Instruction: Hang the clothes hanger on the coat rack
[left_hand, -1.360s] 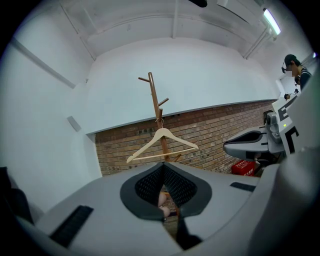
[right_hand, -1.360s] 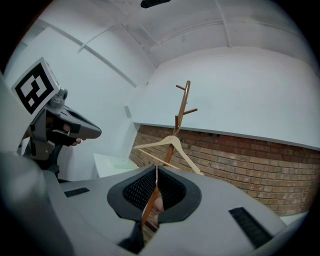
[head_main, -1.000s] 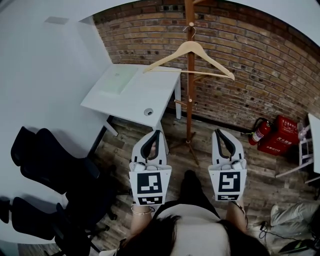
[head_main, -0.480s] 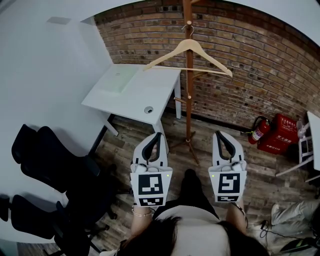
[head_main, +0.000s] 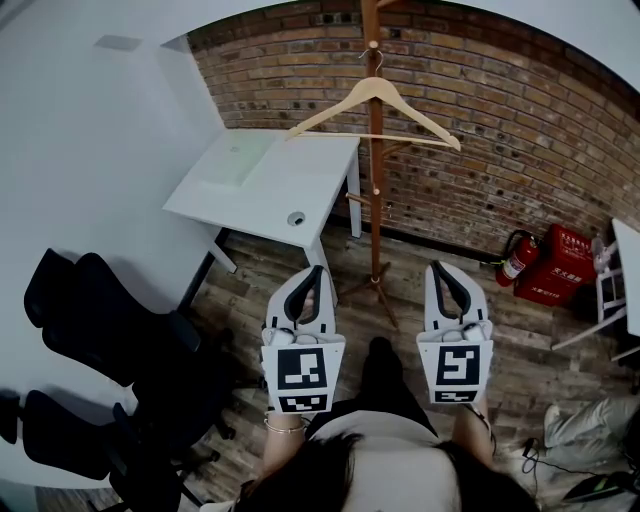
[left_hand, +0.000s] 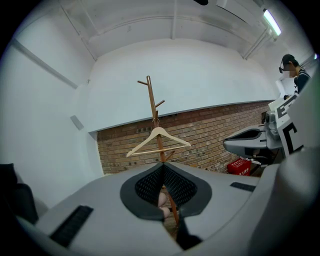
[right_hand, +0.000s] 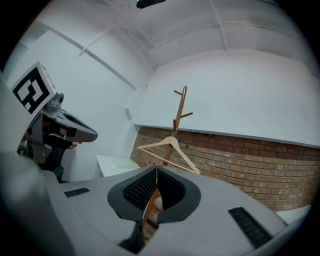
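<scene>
clothes hanger (head_main: 377, 89): seen hung by its hook on coat rack (head_main: 376, 220) | left gripper (head_main: 312, 268), right gripper (head_main: 441, 266): jaws pressed together, nothing pinched, well apart from rack | hanging judged done; hanger best left unbumped

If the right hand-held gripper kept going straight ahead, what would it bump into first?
The right hand-held gripper would probably meet the coat rack first: its pole lines up just behind the shut jaws, below the hanger. Depth is unclear, so it might slip past to the brick wall.
</scene>
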